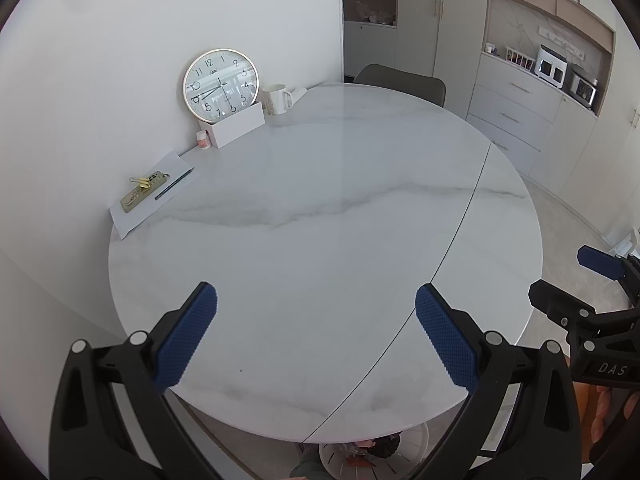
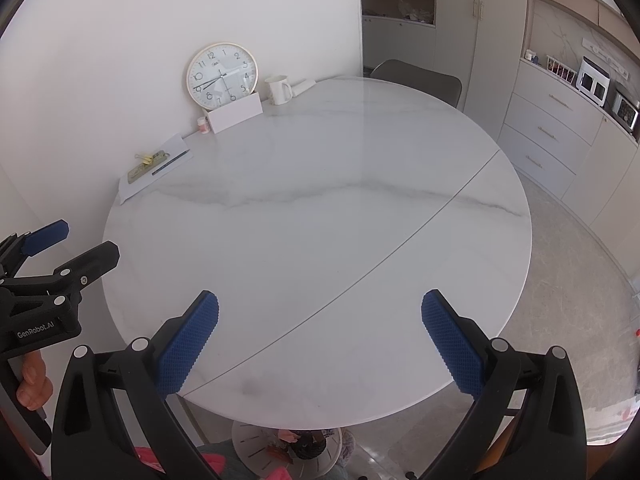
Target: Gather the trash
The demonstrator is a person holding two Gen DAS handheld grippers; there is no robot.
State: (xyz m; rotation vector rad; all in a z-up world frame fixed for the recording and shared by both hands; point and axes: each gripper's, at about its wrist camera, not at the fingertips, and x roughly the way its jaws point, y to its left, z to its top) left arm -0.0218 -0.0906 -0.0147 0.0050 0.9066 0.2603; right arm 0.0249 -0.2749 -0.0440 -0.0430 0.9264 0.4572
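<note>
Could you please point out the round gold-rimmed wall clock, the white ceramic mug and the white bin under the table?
Round gold-rimmed wall clock (image 1: 221, 83): left wrist view, dial centre.
White ceramic mug (image 2: 278, 90): right wrist view, body.
White bin (image 2: 250, 446): right wrist view, rim.

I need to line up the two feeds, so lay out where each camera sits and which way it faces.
Left wrist: on the left tool, above the near edge of the round table, facing the clock; the right tool and fingers show at right.
Right wrist: on the right tool, same heading; the left tool and a hand show at left.
Shared: table, clock, mug, both tools open.
</note>
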